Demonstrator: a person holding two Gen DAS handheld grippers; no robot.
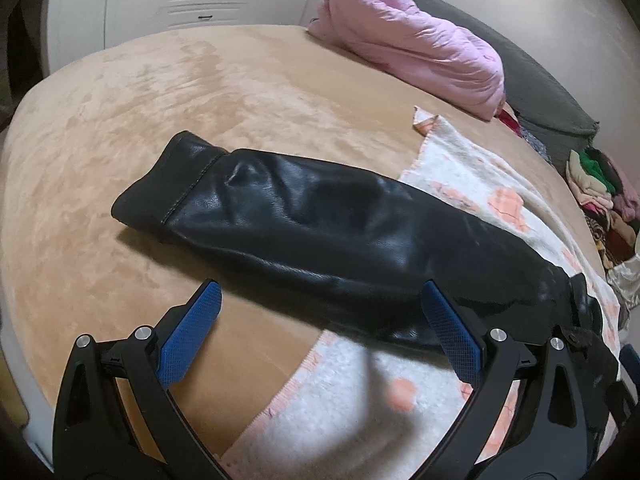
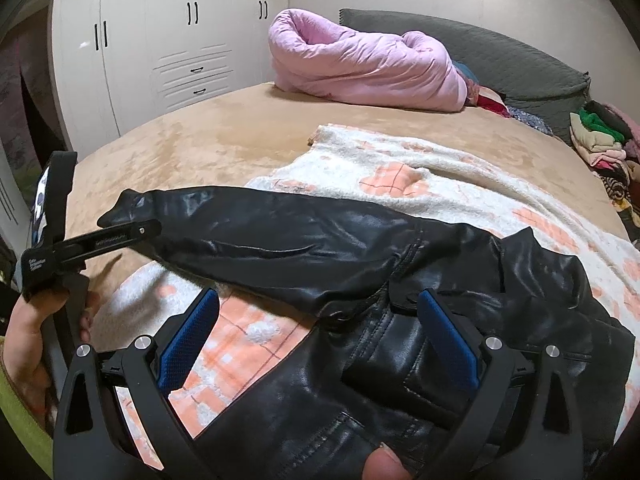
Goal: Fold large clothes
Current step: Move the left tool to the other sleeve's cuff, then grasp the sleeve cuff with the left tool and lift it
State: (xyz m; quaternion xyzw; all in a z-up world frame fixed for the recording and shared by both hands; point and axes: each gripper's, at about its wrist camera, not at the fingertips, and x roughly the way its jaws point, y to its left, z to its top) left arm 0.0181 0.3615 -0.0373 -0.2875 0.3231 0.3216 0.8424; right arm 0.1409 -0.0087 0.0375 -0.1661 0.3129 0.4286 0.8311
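Observation:
A black leather jacket lies on a white and peach blanket [image 2: 420,168] on the bed. Its sleeve [image 1: 304,216] stretches left onto the tan bed cover [image 1: 160,88], cuff [image 1: 168,176] at the far end. My left gripper [image 1: 320,292] is open, its blue pads [image 1: 192,332] spread wide over the sleeve's near edge, gripping nothing. In the right wrist view, the jacket body [image 2: 400,360] fills the foreground. My right gripper [image 2: 318,298] is open just above the shoulder area. The left gripper [image 2: 148,228], held by a hand [image 2: 24,336], sits beside the cuff [image 2: 124,206].
A rolled pink duvet [image 2: 360,68] lies at the head of the bed against a grey headboard cushion [image 2: 500,60]. A pile of mixed clothes [image 2: 600,140] sits at the right edge. White wardrobes [image 2: 160,40] stand behind the bed. A fingertip [image 2: 384,464] shows at the bottom.

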